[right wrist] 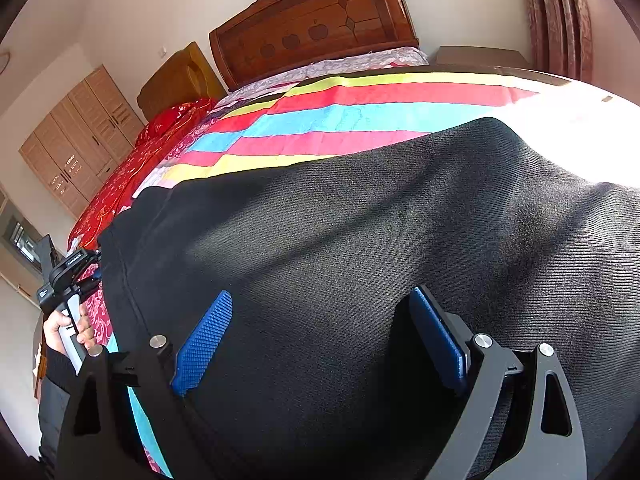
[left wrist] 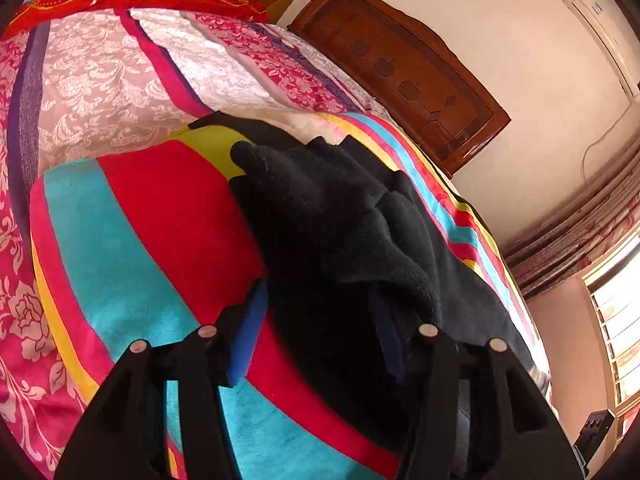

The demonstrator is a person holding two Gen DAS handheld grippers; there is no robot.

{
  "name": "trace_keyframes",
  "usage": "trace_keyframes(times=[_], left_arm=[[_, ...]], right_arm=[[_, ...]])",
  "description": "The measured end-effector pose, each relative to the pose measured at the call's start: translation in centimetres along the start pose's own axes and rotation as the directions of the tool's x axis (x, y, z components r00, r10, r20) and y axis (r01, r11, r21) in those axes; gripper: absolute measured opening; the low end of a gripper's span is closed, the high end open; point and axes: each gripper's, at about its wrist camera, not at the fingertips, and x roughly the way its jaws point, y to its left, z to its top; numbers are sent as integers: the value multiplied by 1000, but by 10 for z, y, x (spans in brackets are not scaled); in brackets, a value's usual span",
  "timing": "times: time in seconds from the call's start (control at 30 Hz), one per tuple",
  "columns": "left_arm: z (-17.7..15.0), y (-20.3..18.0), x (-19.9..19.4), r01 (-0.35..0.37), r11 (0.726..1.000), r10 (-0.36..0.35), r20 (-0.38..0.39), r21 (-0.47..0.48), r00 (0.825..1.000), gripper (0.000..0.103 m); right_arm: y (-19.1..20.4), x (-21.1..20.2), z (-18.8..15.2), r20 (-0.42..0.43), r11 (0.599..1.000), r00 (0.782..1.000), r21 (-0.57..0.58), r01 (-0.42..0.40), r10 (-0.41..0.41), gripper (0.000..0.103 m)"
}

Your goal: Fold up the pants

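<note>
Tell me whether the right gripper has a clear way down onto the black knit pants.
Probably yes: the right gripper hangs open over the black knit pants on the striped blanket, nothing between.

I am working in a home bedroom. A bed (right wrist: 360, 120) under a striped blanket (left wrist: 140, 232) stands against a carved wooden headboard (right wrist: 316, 28). A wooden wardrobe (right wrist: 76, 140) occupies the far wall. Patterned curtains (left wrist: 580, 220) hang beside a sunlit window (left wrist: 616, 320), and an air conditioner (left wrist: 604, 40) is mounted high on the wall.

Right tongs (right wrist: 320, 340) spread wide and angled down, left tongs (left wrist: 320, 320) part-open — left hand (right wrist: 70, 330) gripping its handle
</note>
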Motion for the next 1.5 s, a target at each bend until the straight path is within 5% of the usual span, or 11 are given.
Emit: trace_keyframes(times=[0.13,0.2,0.37,0.57,0.8,1.13,1.2,1.27,1.33,1.43,1.5], left_arm=[[0,33,10,175,972,-183,-35,-159,983,61],[-1,44,16,321,921,-338,-42,-220,940,50],[-2,52,24,364,902,-381,-31,-234,924,43],[9,29,-31,383,920,-372,123,-85,920,3],[1,48,-12,190,981,-190,6,-45,982,3],[-12,59,-6,183,979,-182,17,-88,983,4],[-13,55,-6,179,980,-178,14,-86,984,4],[-13,55,-4,175,980,-175,13,-92,984,4],[-14,54,-3,179,978,-179,14,-105,984,4],[-16,59,-2,201,970,-201,18,-139,979,4],[-17,61,-2,215,966,-215,17,-145,977,5]], right_arm=[[0,0,0,1,1000,1000,3,-5,5,88],[-1,-1,0,1,1000,1000,4,-7,7,88],[0,0,0,0,1000,1000,0,-2,2,88],[-1,-2,0,-12,1000,1000,0,-9,9,87],[-6,-16,-9,-31,1000,999,-4,23,-23,86],[-72,-97,-57,-37,979,979,-47,201,-202,83],[-96,-121,-68,-23,917,916,-21,399,-399,86],[-120,-149,-80,26,942,941,25,335,-336,81],[-144,-157,-91,-18,917,919,62,395,-394,81],[-152,-163,-96,0,933,933,29,359,-359,81],[-145,-161,-88,-32,901,903,56,431,-429,80]])
